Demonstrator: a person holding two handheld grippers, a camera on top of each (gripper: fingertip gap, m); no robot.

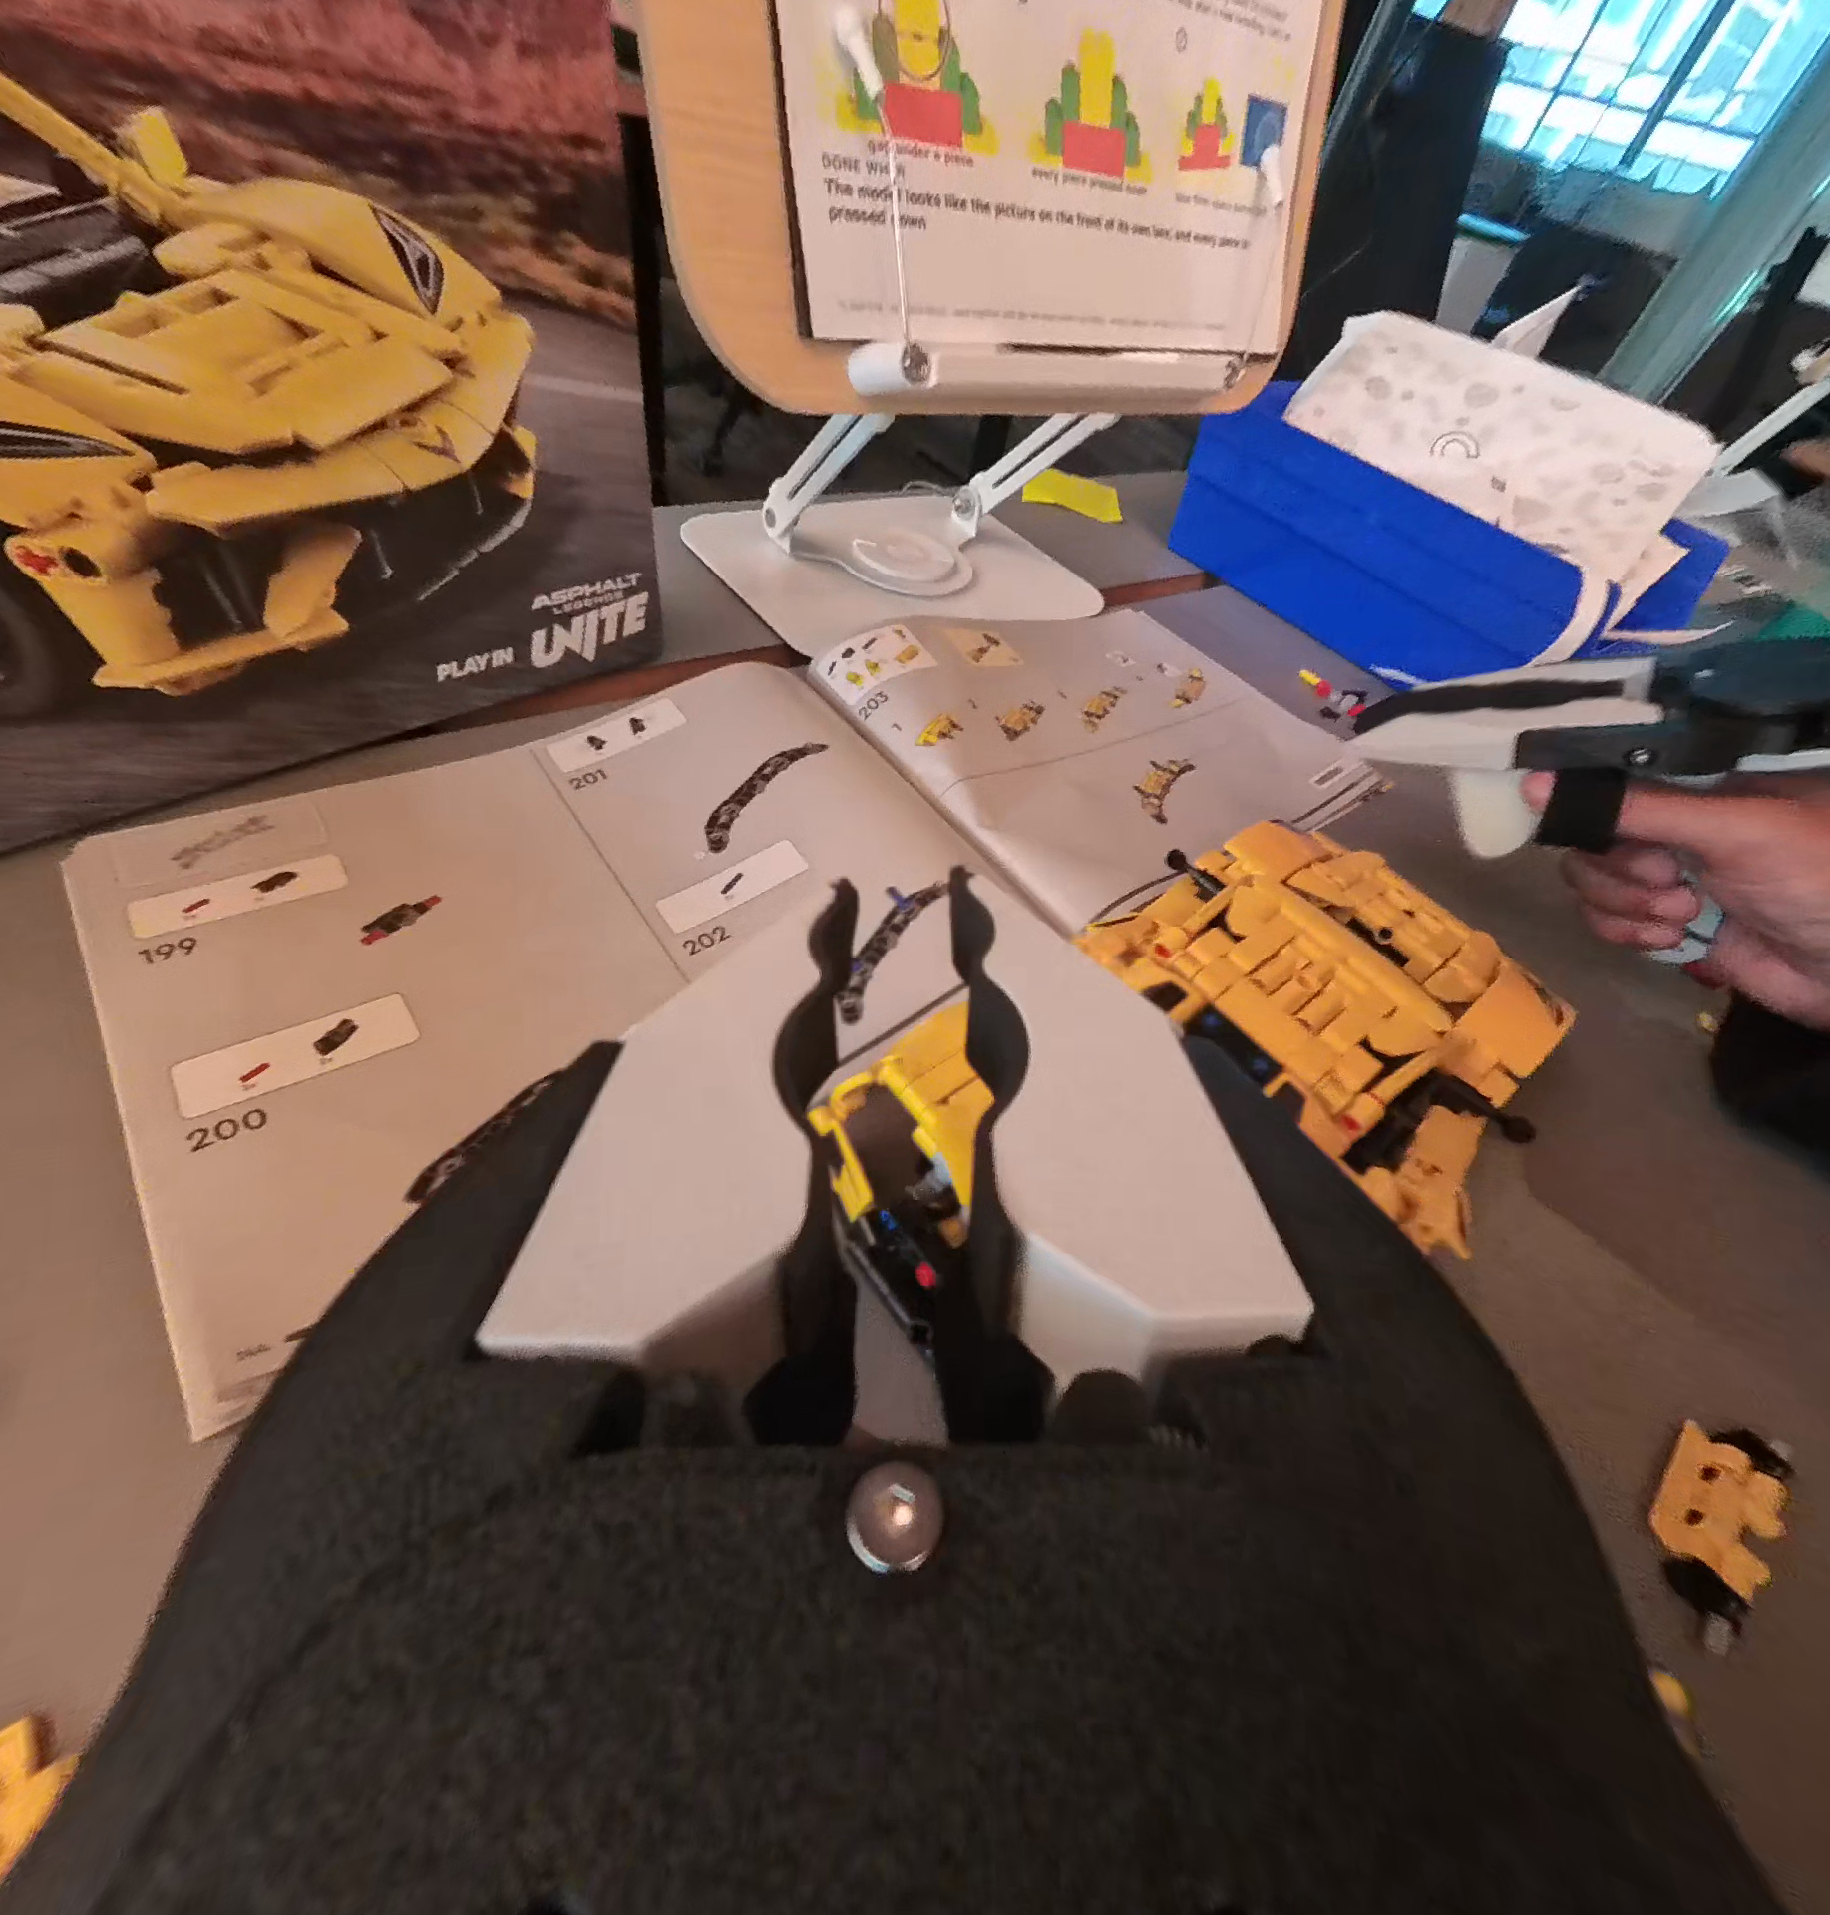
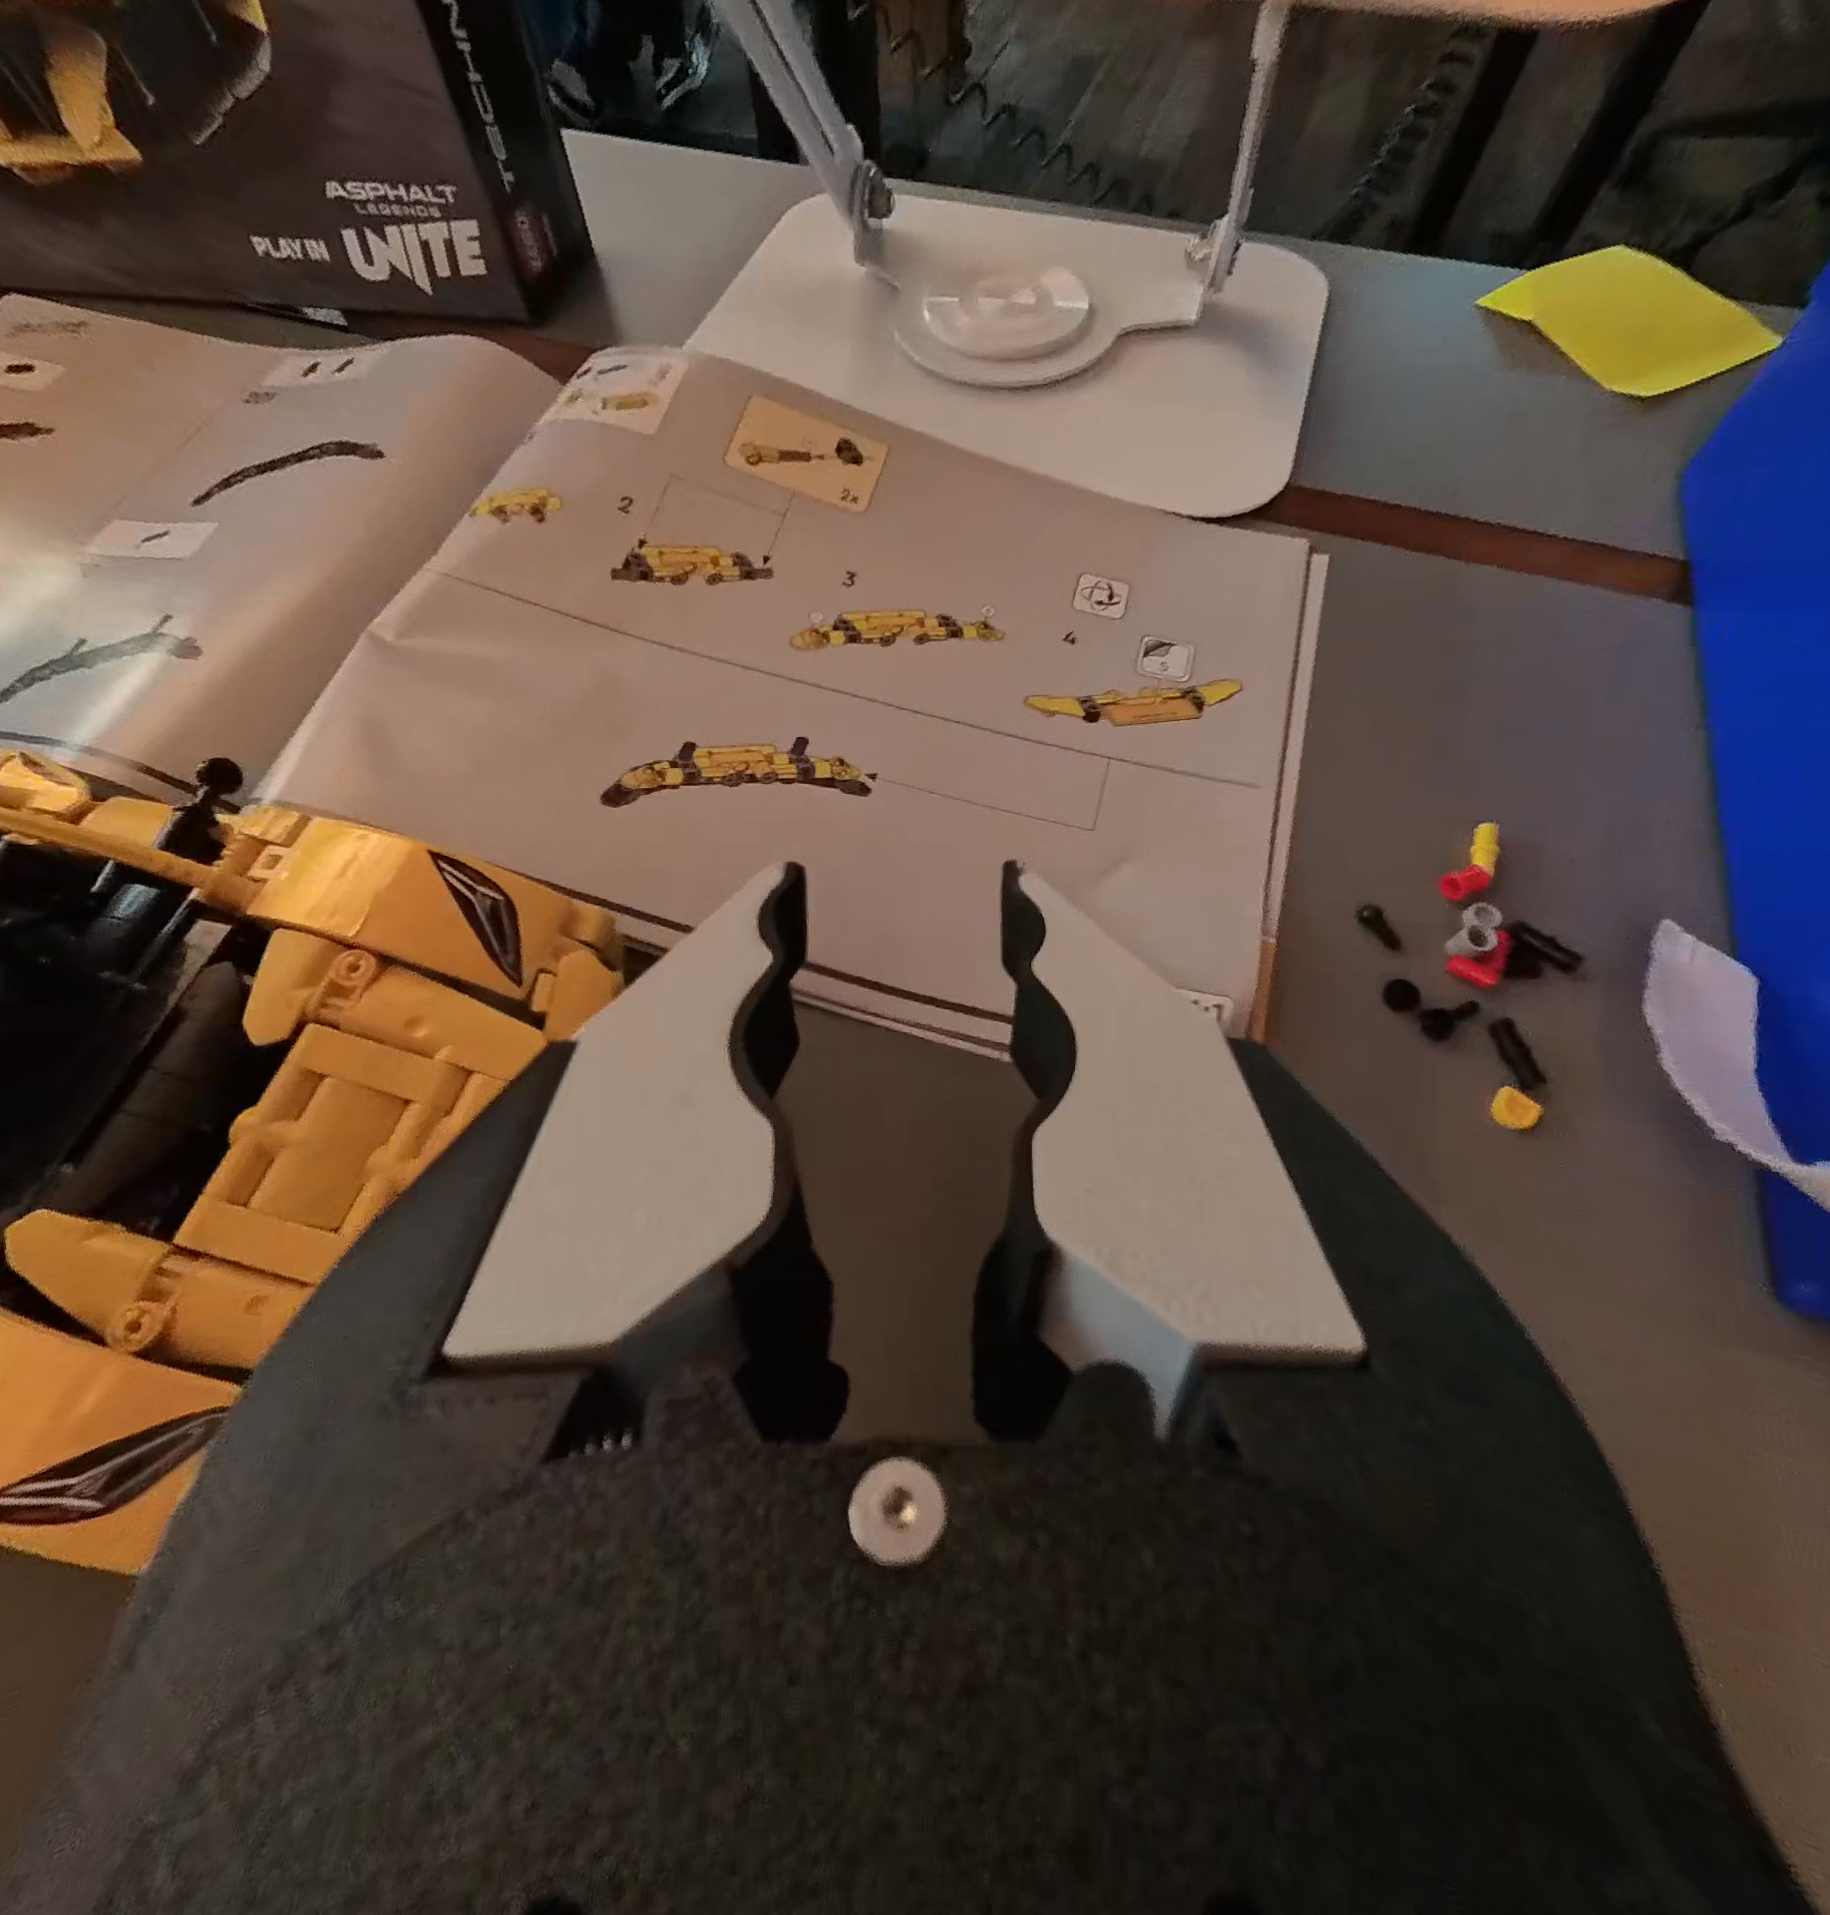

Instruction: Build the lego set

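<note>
The yellow lego car model [image 1: 1335,995] lies on the grey table, on the edge of the open instruction booklet [image 1: 423,984]. My left gripper [image 1: 900,891] has its jaws close together around a yellow and black assembly [image 1: 890,1130] at the car's near end; whether that part is joined to the car is hidden by my fingers. My right gripper [image 2: 905,881] is open and empty, just above the table in front of the booklet [image 2: 890,674], with the car [image 2: 299,1088] at its left. It also shows in the left wrist view [image 1: 1366,725], held by a hand.
Several small red, black, grey and yellow pins [image 2: 1470,953] lie right of the booklet. A loose yellow subassembly [image 1: 1713,1513] lies at the near right. The set's box [image 1: 268,363], a white stand [image 1: 890,560] with a sheet and a blue bin [image 1: 1356,549] stand behind. About 30 cm separates my left fingertips from my right.
</note>
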